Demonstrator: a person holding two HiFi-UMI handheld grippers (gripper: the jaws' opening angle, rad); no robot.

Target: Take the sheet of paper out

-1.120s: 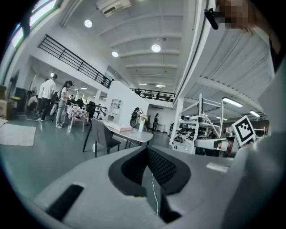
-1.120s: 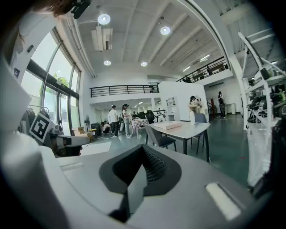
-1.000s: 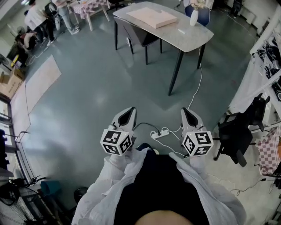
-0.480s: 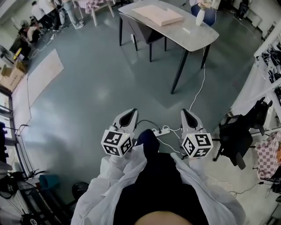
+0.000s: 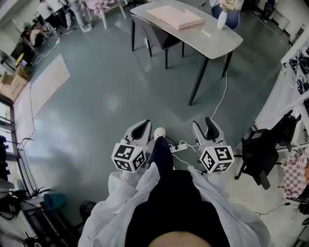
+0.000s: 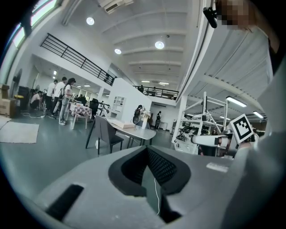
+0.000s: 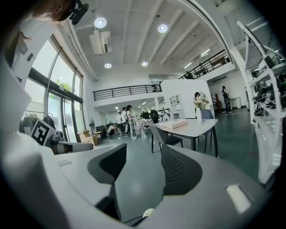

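Note:
A grey table (image 5: 212,41) stands far ahead across the floor, also seen in the left gripper view (image 6: 134,129) and the right gripper view (image 7: 196,127). On it lie a flat pale pink box (image 5: 175,17) and a white vase (image 5: 221,20). I cannot make out a separate sheet of paper. My left gripper (image 5: 143,121) is held at waist height, shut, with nothing in it (image 6: 146,150). My right gripper (image 5: 203,122) is level beside it. Its jaws are opening, with only air between them (image 7: 143,150).
A dark chair (image 5: 157,38) is tucked under the table. A white power strip (image 5: 179,146) with cables lies on the floor just ahead. A black office chair (image 5: 260,149) and a clothes rack (image 5: 294,62) stand at the right. People (image 5: 48,12) are far left.
The right gripper's jaws have gone from shut to wide apart. A white shoe has stepped forward between the grippers. The left gripper looks the same.

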